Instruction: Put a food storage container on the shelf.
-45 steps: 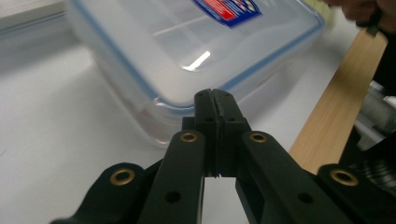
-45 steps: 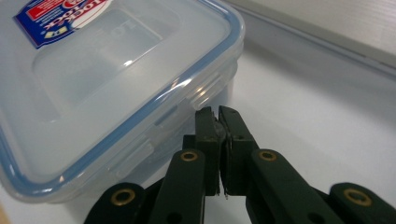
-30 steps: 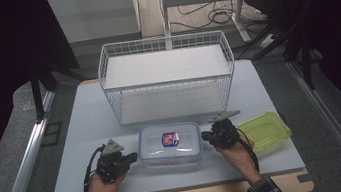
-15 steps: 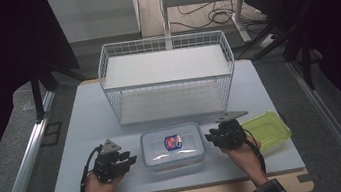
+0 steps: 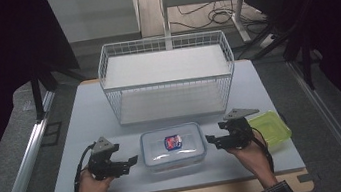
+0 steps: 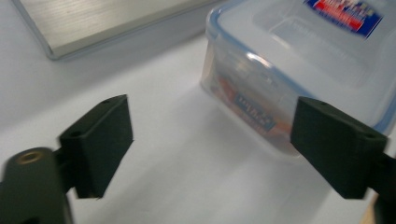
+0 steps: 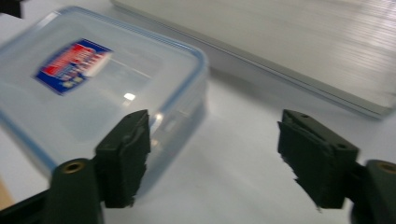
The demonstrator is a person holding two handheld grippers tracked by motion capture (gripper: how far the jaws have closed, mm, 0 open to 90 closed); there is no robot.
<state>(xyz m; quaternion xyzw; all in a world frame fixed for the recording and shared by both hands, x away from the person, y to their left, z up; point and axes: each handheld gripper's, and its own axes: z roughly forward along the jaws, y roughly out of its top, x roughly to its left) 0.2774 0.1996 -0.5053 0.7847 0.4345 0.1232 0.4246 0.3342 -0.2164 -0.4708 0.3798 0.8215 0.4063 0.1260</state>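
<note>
- While the clear container (image 5: 173, 147) is lying on the table (image 5: 86, 118) in front of the wire basket (image 5: 167, 79), it is flanked by both grippers, so the step in hand is judged to be the approach for a two-sided grasp.
- To the left of the container, the left gripper (image 5: 129, 161) is held with its jaws spread wide and nothing between them; one jaw is seen just beside the container's near corner (image 6: 261, 116).
- To the right of the container, the right gripper (image 5: 211, 141) is also held spread and empty, near the container's end wall (image 7: 187, 102) but not touching it.
- For the next move, both grippers would probably need to be brought inward to the short ends of the container, so that it can be taken evenly.
- Further right of the container, behind the right gripper, a green lid (image 5: 270, 128) is lying flat.
- Behind the container the basket stands close; if a lift into it is intended, its front wall must be cleared.
</note>
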